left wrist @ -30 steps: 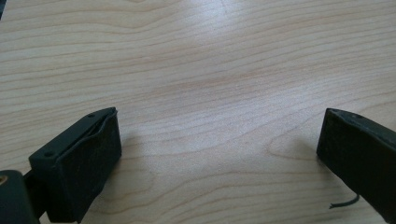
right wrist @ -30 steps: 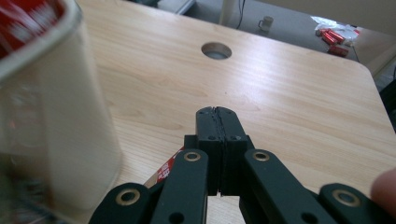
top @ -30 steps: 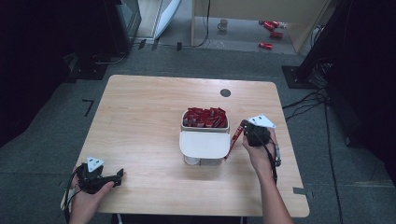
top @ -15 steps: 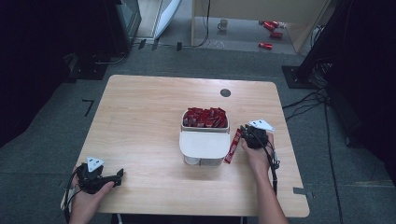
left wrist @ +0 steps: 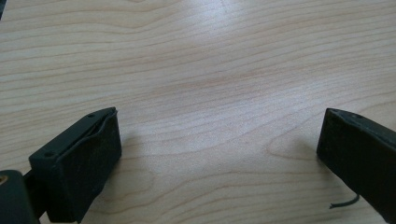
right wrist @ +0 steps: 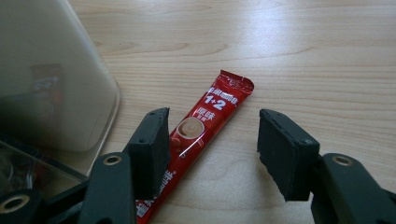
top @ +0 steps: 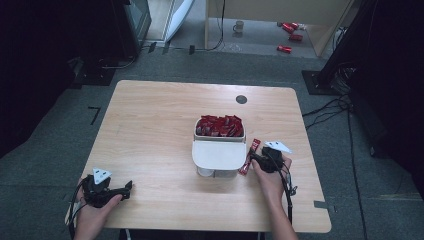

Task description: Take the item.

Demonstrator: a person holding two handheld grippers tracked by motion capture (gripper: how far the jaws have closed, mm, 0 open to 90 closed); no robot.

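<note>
A red coffee stick packet lies flat on the wooden table, just right of the white box's open lid. My right gripper stands over it, open; its jaws have just been opening, and the packet rests loose between them, nearer the left jaw, with no pad pressing on it. From above, the packet and right gripper sit beside the white box, which holds several red packets. My left gripper rests open at the near left corner, its jaws wide over bare wood.
The clear lid rises close on the left in the right gripper view. A round black grommet sits near the table's far edge. Cables, a mug and red cans lie on the floor beyond the table.
My right gripper came down beside the box with the packet and its jaws spread apart; the packet now lies on the table. The left gripper has not moved.
</note>
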